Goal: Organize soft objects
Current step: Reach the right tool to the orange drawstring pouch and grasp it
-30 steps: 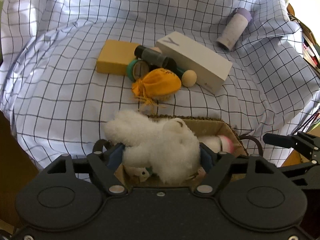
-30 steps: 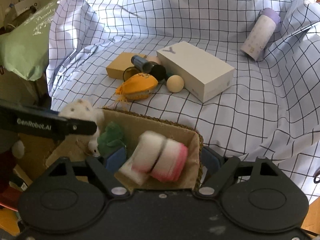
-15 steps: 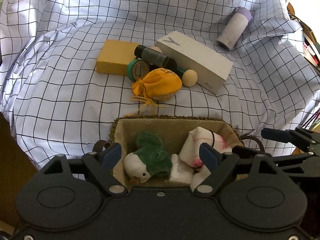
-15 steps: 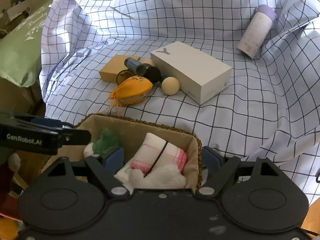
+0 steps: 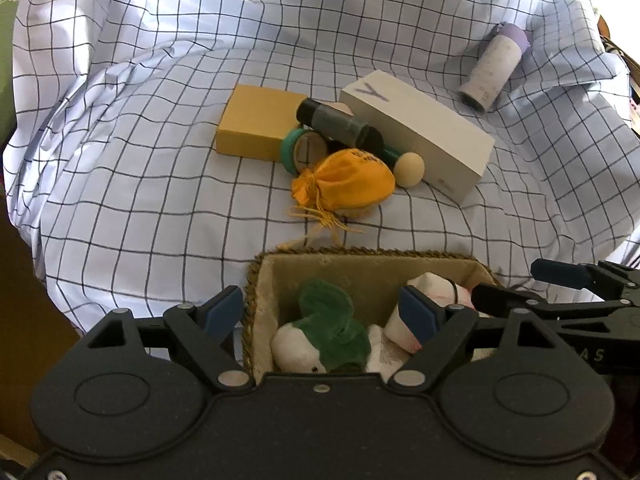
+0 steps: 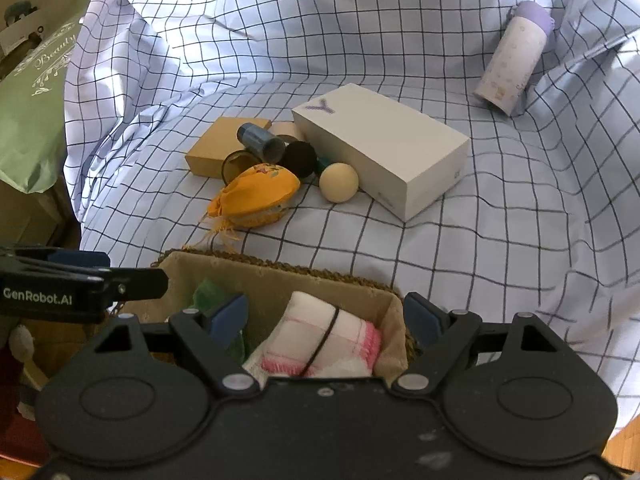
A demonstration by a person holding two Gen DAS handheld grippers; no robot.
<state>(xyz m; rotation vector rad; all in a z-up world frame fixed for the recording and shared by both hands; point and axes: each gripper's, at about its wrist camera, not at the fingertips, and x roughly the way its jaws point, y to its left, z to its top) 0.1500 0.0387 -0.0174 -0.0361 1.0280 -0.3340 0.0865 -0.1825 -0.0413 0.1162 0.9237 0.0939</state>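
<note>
Both grippers hover over the woven basket (image 5: 250,312), jaws spread wide, nothing held. Left gripper (image 5: 320,312) sits above the green-and-white plush (image 5: 324,332); right gripper (image 6: 326,314) sits above the rolled pink-and-white towel (image 6: 320,340), which has a dark band around it — both soft items lie inside the basket, directly below the fingers. One soft item is not yet in: the orange drawstring pouch (image 5: 344,184), ahead of both grippers, just beyond the basket's far rim, its fringe near that rim. It touches the teal tape roll (image 5: 300,154) and lies just beside the wooden ball (image 5: 409,169) and white box (image 5: 416,136).

Risks as I judge them: both grippers reaching for the pouch collide, since they are close side by side; a careless pinch catches the checked cloth (image 5: 140,200) or knocks the ball rolling; dangling fringe snags on the basket's edge.
</note>
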